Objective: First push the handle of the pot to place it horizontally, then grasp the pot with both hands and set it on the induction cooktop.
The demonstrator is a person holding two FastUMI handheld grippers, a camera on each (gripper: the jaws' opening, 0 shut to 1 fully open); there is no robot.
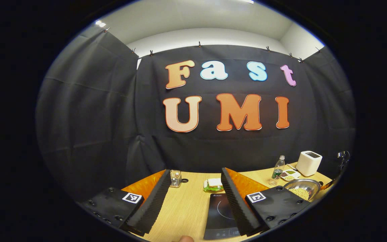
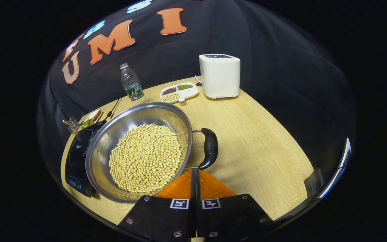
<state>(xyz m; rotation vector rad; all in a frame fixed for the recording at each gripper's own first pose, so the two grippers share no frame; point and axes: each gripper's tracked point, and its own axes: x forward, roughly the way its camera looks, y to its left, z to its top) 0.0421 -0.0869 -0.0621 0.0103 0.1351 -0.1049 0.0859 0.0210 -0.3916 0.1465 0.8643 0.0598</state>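
One steel pot (image 2: 139, 151) sits on the wooden table (image 2: 257, 141), and everything else is placed here relative to it. It holds a heap of pale yellow soybeans (image 2: 146, 158) that covers its bottom, and a single black handle (image 2: 209, 148) on a wire bracket shows on its side toward the open table. One black induction cooktop (image 2: 77, 154) lies on the far side from the handle, with the pot's rim overlapping its edge in the right gripper view; a small white mark is printed on it but is too small to read. Behind the pot stand one clear plastic bottle (image 2: 131, 84) with a green label, unreadable here, one white divided dish (image 2: 178, 92) with three compartments of dark, green and pale beans, and one white boxy appliance (image 2: 219, 75) just beside the dish. Beyond the cooktop lie one sandwich (image 2: 91, 118) and one small wire holder (image 2: 71, 125). The right gripper (image 2: 193, 173) has its two fingers pressed together with nothing between them, the tips just below the near end of the handle. In the left gripper view, the left gripper (image 1: 197, 174) is held well off from the pot (image 1: 302, 188), fingers spread wide and empty above the table (image 1: 186, 208), with the cooktop (image 1: 222, 211) between the fingers and the sandwich (image 1: 213, 185) and holder (image 1: 175, 178) beyond.
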